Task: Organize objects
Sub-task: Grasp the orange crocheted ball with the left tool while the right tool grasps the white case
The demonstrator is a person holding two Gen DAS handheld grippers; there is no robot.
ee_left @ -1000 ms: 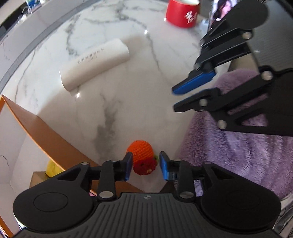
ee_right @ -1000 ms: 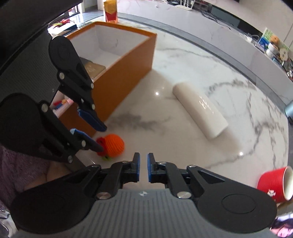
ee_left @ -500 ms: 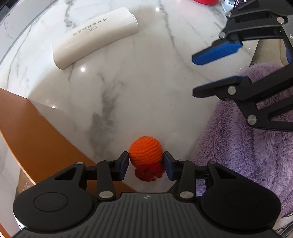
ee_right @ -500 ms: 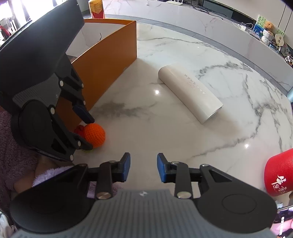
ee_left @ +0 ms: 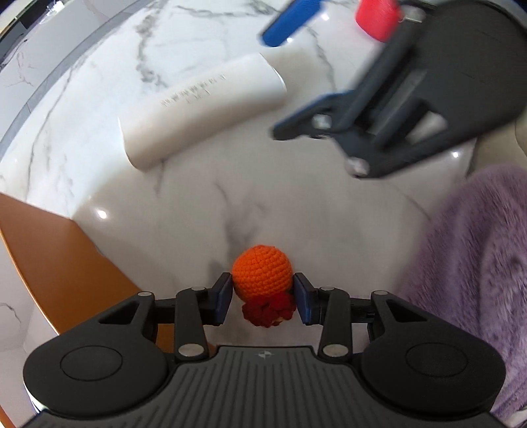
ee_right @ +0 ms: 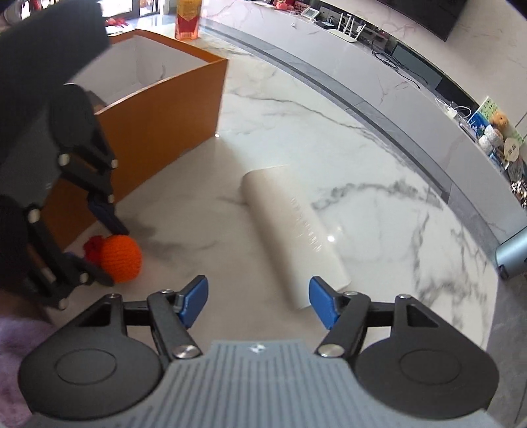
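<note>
The left gripper (ee_left: 262,301) points down at the table, and its two blue pads (ee_left: 222,298) sit on each side of a small orange crocheted ball with a dark red knitted tuft (ee_left: 262,276). The left pad looks like it touches the ball. The right pad seems to have a thin gap beside it, so I cannot tell if the ball is squeezed or just sitting between them. The ball rests on the white marble table with grey veins (ee_left: 296,210), right next to the bottom edge of an orange box with white inside walls (ee_right: 158,112). From the right camera the red tuft points toward the box.

The right gripper (ee_right: 259,301) is open — its blue pads (ee_right: 194,299) stand far apart with nothing between them, and they have just been spreading wider. It hangs over the table, tilted down, close to the near end of a long white tube with small printed letters (ee_right: 293,237). The tube lies flat on the marble, well apart from the ball and the box.

In the left camera the right gripper looks blurry, up above the tube. A red cup (ee_left: 377,18) peeks out behind it at the top edge. A fuzzy purple sleeve (ee_left: 477,263) fills the right side — it belongs to the person holding the tools.
</note>
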